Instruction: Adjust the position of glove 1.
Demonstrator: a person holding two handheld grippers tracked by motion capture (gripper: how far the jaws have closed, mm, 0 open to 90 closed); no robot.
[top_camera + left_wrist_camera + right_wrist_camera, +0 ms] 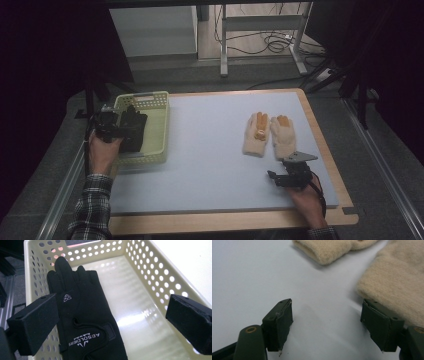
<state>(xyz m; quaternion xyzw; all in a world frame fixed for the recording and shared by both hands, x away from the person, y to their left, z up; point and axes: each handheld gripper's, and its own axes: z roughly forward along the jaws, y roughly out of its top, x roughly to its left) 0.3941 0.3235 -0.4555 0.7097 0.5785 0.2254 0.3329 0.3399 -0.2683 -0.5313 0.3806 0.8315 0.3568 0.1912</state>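
**Black glove in the basket, beige pair waiting on the right**

The left gripper (116, 126) hovers over the cream basket (159, 131) at the left of the tabletop (210, 150), its fingers (35, 325) spread wide with nothing between them. One black glove (85, 322) lies flat inside the basket, along its left wall. The right gripper (280, 176) sits near the right front edge, fingers (278, 323) also apart and empty, just short of the cuff of the nearer beige glove (283, 136).

Risks, as I judge them: the soft knit cuff may bunch or slip if pinched too shallowly, and the right fingers could drag the neighbouring glove, since the two lie side by side, almost touching.

Count: two beige gloves, one black glove, one basket, two grippers.
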